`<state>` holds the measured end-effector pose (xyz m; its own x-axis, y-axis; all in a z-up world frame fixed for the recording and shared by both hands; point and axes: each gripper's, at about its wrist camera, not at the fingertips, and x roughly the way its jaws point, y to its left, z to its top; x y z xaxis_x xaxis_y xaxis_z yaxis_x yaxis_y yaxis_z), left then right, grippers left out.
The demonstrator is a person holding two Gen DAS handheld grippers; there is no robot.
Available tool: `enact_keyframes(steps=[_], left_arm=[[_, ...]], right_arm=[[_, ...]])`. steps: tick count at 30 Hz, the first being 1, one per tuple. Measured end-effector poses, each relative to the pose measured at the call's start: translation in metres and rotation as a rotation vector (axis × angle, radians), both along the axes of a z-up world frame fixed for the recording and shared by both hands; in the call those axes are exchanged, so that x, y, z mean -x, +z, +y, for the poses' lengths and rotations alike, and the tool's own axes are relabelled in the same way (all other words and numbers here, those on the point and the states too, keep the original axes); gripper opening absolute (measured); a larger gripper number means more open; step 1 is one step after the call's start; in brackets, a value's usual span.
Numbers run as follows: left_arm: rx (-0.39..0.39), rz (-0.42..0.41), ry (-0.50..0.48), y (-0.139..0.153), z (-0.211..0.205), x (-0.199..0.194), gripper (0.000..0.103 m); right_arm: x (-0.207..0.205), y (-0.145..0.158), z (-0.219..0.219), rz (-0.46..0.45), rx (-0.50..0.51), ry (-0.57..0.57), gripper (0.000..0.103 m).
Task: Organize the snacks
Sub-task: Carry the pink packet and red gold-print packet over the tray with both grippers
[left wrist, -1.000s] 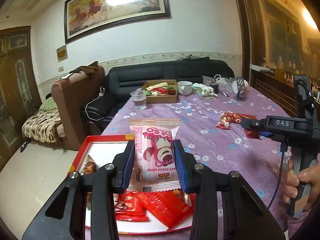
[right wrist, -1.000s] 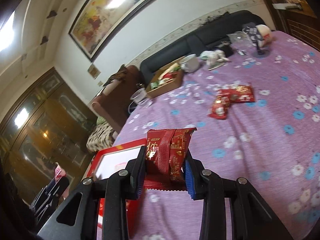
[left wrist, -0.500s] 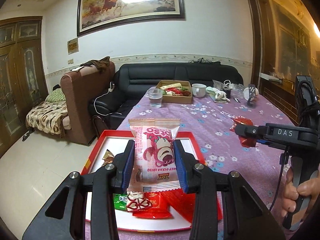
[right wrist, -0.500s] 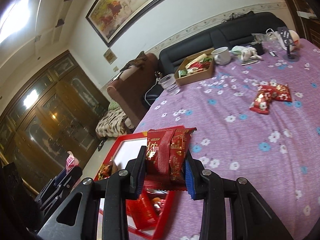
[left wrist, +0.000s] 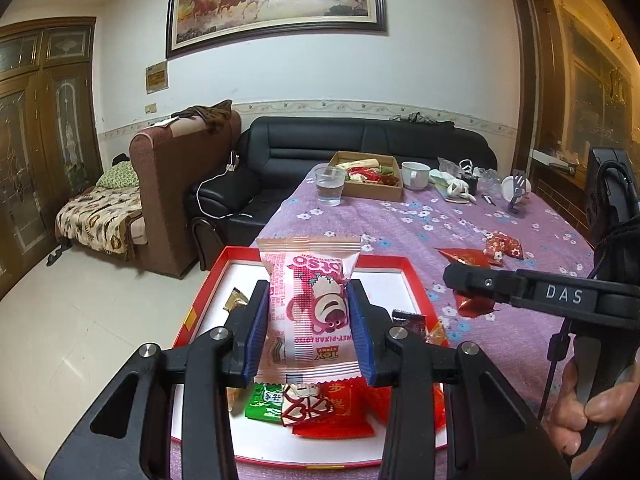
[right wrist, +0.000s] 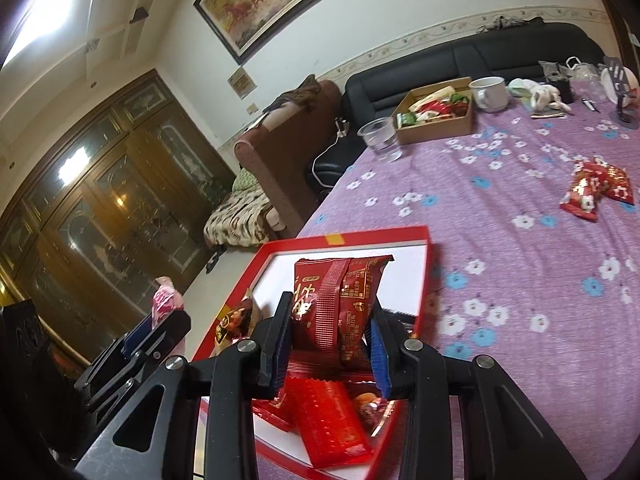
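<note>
Left wrist view: my left gripper pinches a pink snack packet upright between its blue pads, over the red-rimmed tray at the table's near-left corner. My right gripper clamps a dark red snack packet above the same tray, where red, green and brown packets lie at the near edge. More red packets (two or three, hard to count) lie apart toward the tablecloth's right edge.

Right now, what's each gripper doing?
Left gripper: shut on the pink snack packet.
Right gripper: shut on the dark red snack packet.
</note>
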<state>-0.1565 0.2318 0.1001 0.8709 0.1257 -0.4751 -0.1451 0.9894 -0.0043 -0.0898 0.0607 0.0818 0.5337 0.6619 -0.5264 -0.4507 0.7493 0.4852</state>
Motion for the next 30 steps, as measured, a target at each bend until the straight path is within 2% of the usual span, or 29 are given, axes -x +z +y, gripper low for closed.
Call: enact_keyframes(steps=[13,30], left_arm=[[0.027,0.046,0.029,-0.019,0.020,-0.008,0.036],[0.021,0.133,0.040,-0.048,0.021,-0.022,0.036]], right_arm=[[-0.002,-0.018,0.031,0.030,0.027,0.053,0.035],[-0.005,-0.048,0.062,0.070,0.080,0.116,0.036]])
